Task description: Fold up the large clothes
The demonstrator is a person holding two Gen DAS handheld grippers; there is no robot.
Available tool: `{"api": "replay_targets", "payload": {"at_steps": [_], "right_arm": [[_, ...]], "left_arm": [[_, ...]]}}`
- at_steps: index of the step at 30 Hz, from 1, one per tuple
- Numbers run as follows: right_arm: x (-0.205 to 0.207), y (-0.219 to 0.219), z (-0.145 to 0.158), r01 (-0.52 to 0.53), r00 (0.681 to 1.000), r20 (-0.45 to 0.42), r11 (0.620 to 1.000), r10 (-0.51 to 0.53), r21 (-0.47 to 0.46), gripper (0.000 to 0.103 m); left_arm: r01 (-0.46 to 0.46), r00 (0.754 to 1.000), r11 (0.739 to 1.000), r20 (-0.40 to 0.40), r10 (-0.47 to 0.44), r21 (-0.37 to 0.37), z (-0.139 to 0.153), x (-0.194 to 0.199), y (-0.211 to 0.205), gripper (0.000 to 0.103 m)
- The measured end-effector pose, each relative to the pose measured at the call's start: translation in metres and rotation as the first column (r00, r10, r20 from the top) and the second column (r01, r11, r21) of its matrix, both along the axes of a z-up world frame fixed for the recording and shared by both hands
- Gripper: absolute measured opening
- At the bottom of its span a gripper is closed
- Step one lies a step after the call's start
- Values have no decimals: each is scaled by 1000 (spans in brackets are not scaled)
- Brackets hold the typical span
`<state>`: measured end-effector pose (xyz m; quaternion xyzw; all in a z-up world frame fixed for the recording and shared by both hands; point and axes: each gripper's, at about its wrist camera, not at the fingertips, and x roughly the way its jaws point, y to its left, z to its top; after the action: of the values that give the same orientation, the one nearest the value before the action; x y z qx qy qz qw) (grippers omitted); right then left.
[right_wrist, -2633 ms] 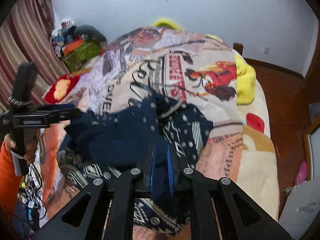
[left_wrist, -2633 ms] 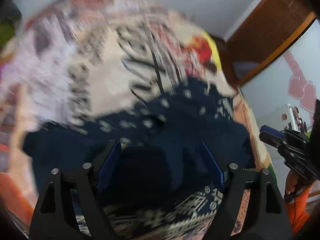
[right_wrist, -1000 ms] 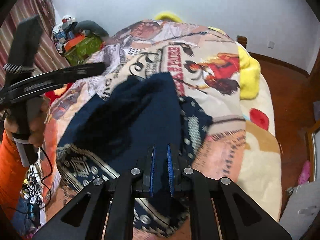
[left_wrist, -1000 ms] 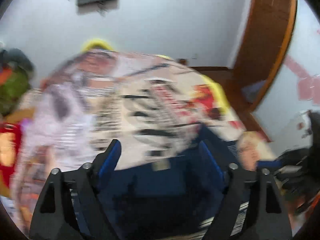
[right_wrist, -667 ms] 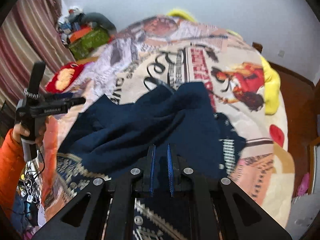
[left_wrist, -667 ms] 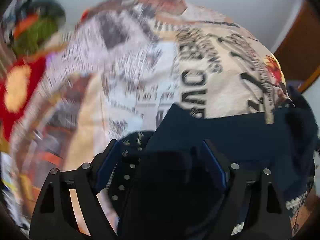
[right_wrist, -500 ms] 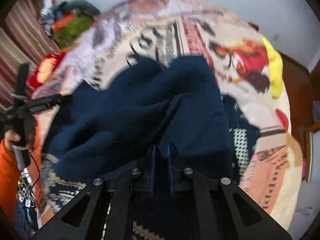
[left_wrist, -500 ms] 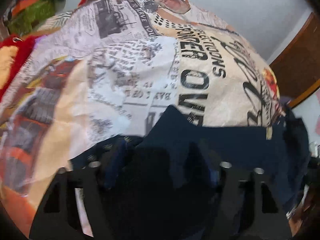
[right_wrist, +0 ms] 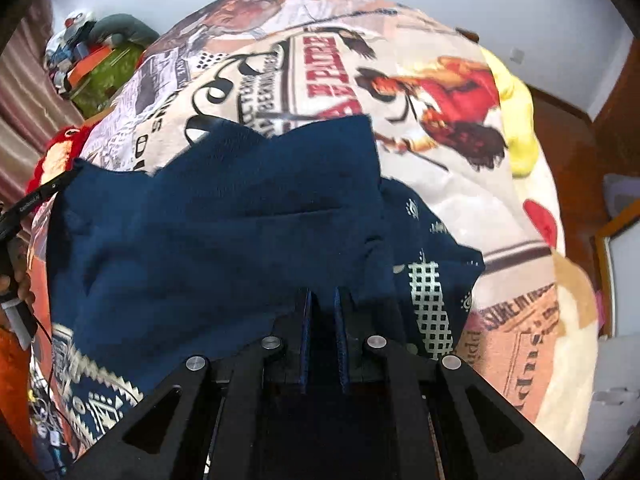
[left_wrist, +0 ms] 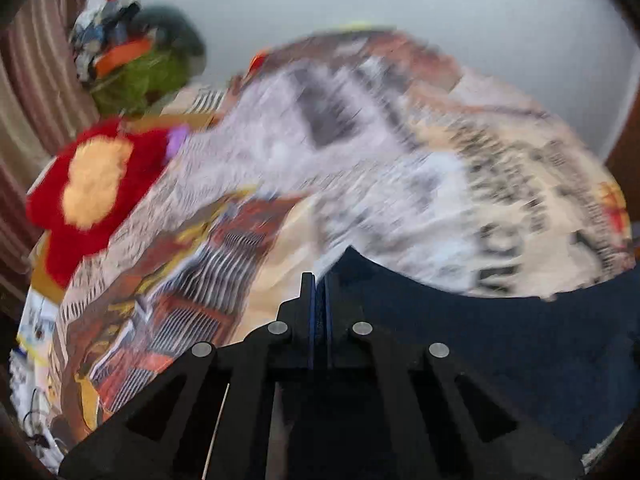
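Navy garment: lay spread across the near part of the bed's printed blanket, patterned trim at its near edge.
Left claw: jaws had just closed together at the garment's left edge; blur hid any cloth between them.
Right claw: narrow, pinching navy cloth.
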<state>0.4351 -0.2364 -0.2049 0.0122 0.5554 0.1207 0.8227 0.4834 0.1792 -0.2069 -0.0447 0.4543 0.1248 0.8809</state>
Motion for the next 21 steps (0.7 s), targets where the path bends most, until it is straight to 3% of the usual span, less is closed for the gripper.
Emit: {"api": "replay_targets", "payload": {"at_steps": [4, 9, 12, 14, 17, 19, 21], "right_arm": [[-2, 4, -2, -17, 1000, 21, 999, 17, -29, 8], [-9, 7, 13, 12, 1000, -12, 999, -13, -34, 8], [-19, 14, 32, -15, 1000, -5, 999, 15, 41, 8], [-30, 30, 48, -64, 998, 18, 996, 63, 67, 8], [-46, 64, 61, -166, 986, 33, 982, 164, 93, 8], [-55, 83, 61, -224, 975, 15, 968, 223, 114, 8], [-67, 108, 51, -283, 956, -39, 949, 291, 141, 8]], "left_arm": [[1, 994, 1000, -111, 1, 23, -30, -3, 10, 1], [125, 991, 991, -52, -127, -51, 1, -29, -4, 3], [243, 970, 968, -9, -244, -61, 29, -50, -26, 17], [315, 949, 944, 15, -315, -94, 42, -64, -40, 42], [398, 917, 898, 59, -394, -187, 53, -88, -64, 61], [423, 904, 868, 52, -425, -258, 46, -99, -80, 66], [432, 893, 859, -3, -450, -273, 28, -106, -94, 66]]}}
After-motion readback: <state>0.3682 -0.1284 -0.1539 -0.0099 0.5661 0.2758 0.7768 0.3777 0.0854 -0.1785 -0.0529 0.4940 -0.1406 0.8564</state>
